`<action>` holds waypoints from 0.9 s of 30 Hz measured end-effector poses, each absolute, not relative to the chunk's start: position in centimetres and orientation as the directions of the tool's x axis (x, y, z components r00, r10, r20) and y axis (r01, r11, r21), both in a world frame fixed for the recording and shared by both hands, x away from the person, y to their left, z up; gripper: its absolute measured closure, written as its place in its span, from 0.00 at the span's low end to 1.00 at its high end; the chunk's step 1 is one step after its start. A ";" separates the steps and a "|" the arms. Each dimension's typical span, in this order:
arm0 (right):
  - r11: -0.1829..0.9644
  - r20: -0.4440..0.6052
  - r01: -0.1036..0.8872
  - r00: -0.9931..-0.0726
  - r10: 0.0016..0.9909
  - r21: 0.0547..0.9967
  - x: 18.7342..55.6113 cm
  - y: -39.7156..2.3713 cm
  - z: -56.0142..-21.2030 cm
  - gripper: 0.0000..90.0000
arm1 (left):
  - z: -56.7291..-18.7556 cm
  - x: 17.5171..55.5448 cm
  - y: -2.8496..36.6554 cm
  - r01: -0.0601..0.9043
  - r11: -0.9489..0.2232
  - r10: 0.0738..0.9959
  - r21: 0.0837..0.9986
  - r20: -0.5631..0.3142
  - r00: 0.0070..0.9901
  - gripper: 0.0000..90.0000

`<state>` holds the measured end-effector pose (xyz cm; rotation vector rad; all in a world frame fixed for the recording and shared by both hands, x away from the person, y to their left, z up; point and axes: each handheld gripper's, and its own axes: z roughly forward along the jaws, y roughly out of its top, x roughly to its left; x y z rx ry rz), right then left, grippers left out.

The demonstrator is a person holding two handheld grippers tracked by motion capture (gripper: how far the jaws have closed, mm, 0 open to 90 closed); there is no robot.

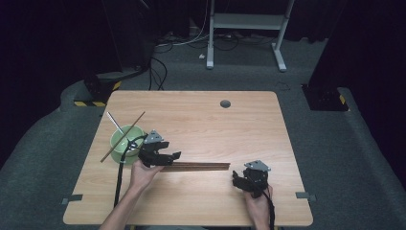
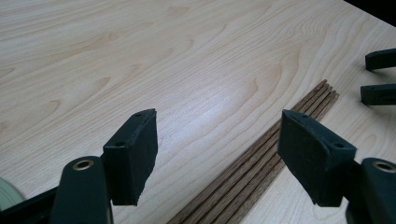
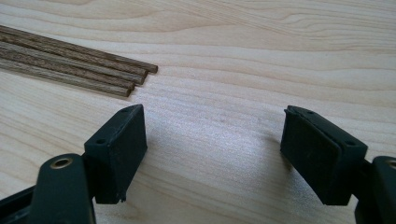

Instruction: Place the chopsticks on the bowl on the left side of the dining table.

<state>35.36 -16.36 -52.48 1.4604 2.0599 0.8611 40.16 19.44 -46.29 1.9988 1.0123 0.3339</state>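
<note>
Pale wood grain covers the surface (image 1: 201, 120), which is ringed by grey carpet, cables and a white frame (image 1: 249, 21) in a dark room. A row of brown chopsticks (image 1: 198, 166) is laid near its front, between the left gripper (image 1: 167, 157) and the right gripper (image 1: 238, 178). Both sets of fingers are held apart, empty. A green bowl (image 1: 125, 139) is partly hidden behind the left gripper.
</note>
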 end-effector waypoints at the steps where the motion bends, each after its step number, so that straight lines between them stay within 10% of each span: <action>1: 0.237 -0.018 0.651 -0.324 0.946 0.721 35.4 -16.4 -52.5 0.24 | -46.3 40.2 19.4 0.531 -0.315 0.758 0.787 -0.127 0.639 0.32; 27: 0.237 -0.018 0.652 -0.324 0.946 0.720 35.4 -16.4 -52.5 0.24 | -47.0 40.6 16.4 0.526 -0.348 0.715 0.776 -0.143 0.685 0.31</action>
